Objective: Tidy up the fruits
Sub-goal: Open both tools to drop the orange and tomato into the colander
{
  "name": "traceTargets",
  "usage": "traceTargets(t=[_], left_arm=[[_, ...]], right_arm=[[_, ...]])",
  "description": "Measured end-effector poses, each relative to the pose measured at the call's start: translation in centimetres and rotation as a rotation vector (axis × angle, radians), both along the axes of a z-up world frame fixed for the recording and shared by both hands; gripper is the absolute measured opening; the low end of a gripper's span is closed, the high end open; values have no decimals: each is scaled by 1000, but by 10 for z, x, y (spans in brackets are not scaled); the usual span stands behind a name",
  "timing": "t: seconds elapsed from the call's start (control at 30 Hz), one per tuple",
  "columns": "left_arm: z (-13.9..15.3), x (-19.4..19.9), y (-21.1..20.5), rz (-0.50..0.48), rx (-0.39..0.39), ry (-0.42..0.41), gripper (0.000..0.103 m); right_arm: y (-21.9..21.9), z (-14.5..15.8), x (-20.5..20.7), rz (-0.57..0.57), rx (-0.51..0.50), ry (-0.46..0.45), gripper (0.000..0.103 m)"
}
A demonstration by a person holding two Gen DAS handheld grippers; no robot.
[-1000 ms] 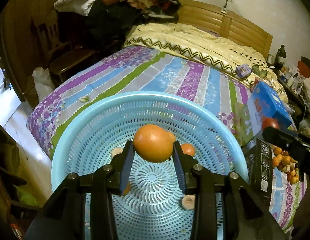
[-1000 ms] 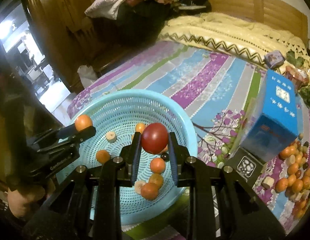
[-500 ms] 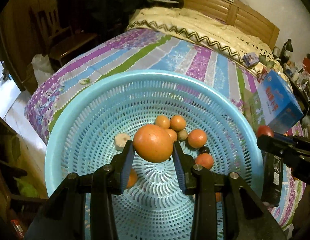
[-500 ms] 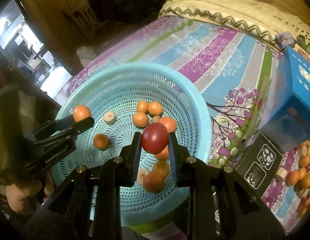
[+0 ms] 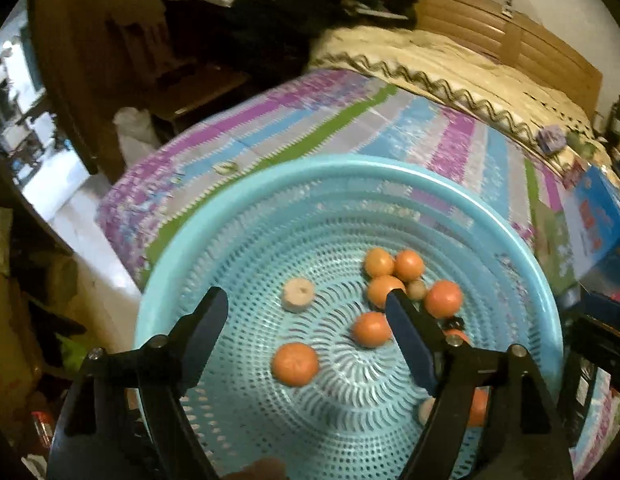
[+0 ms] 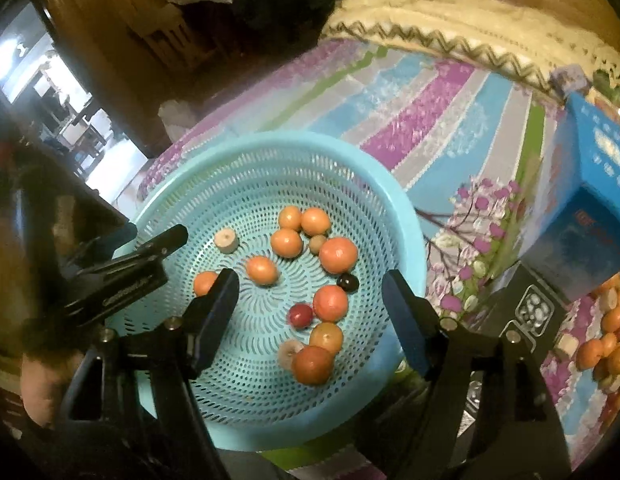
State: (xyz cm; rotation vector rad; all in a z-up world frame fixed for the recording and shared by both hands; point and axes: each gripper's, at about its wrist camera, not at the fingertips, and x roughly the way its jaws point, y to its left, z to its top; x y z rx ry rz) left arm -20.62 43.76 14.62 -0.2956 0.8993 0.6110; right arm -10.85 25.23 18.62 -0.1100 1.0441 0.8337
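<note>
A light blue perforated basket (image 5: 349, 184) (image 6: 405, 216) sits on the bed's striped sheet. It holds several oranges, among them one near the middle (image 5: 371, 329) (image 6: 262, 270), a red fruit (image 6: 301, 315), a small dark fruit (image 6: 347, 281) and a pale cut piece (image 5: 298, 294) (image 6: 226, 241). My left gripper (image 5: 306, 336) is open and empty above the basket; it shows at the left of the right wrist view (image 6: 166, 240). My right gripper (image 6: 310, 312) is open and empty above the basket.
A blue carton (image 6: 589, 200) (image 5: 593, 220) stands right of the basket, with a black box (image 6: 529, 312) by it. Several more fruits (image 6: 605, 348) lie on the sheet at far right. A cream quilt (image 5: 449, 68) and a wooden headboard are behind.
Both grippers opened. The orange from the left gripper and the red fruit from the right gripper dropped into the basket. Both views are slightly blurred by motion.
</note>
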Motion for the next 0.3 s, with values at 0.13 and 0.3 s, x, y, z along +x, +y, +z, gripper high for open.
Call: traceTargets(t=[0.13,0.3], left_arm=[[11,0,-1,76,87,22,97],[26,-7,-10,120,185,-14,103]], right_arm=[[-6,22,-14,18,28,-94,75],[-20,40,-32,17,46,-190,75]])
